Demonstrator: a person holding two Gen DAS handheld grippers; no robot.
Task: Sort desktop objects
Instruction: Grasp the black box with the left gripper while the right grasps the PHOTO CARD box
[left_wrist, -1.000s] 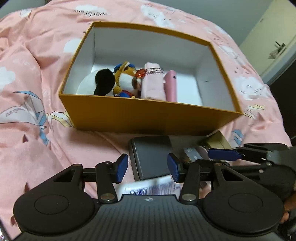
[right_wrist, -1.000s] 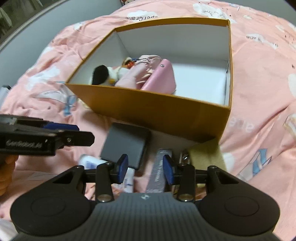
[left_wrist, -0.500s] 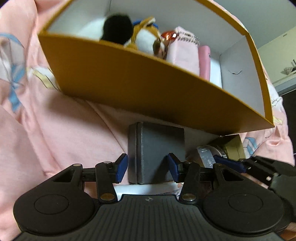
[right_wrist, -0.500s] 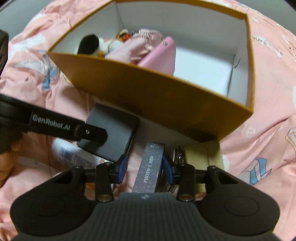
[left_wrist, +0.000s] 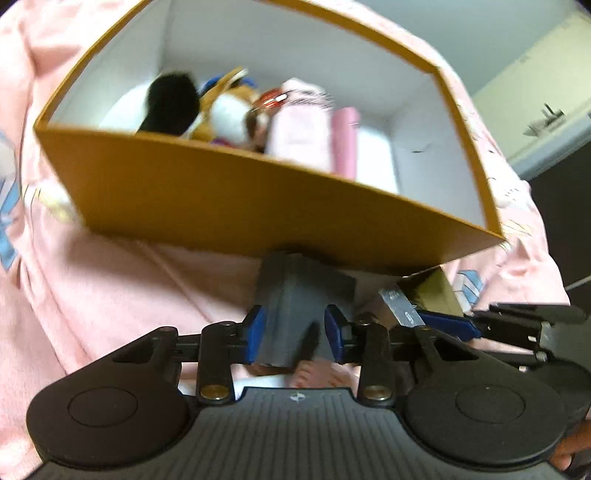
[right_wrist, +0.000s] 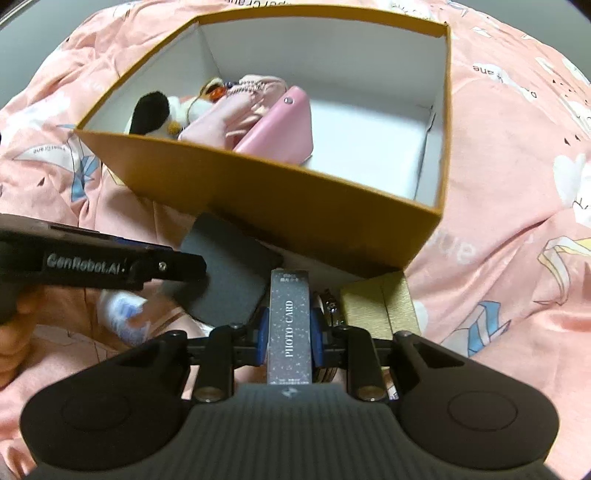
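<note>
Fingers of the left gripper (left_wrist: 293, 338) are closing around the dark grey case (left_wrist: 295, 314); right gripper (right_wrist: 290, 338) fingers are closing on the photo-card box (right_wrist: 290, 325) between them.

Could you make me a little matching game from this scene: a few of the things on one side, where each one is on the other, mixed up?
Things:
1. dark grey case
2. PHOTO-CARD box
3. pink pouch
4. gold box

Places:
A. inside the orange box
B. between the left gripper fingers
C. on the bedding, right of the PHOTO-CARD box
D. between the right gripper fingers

Pairs: 1-B, 2-D, 3-A, 4-C
</note>
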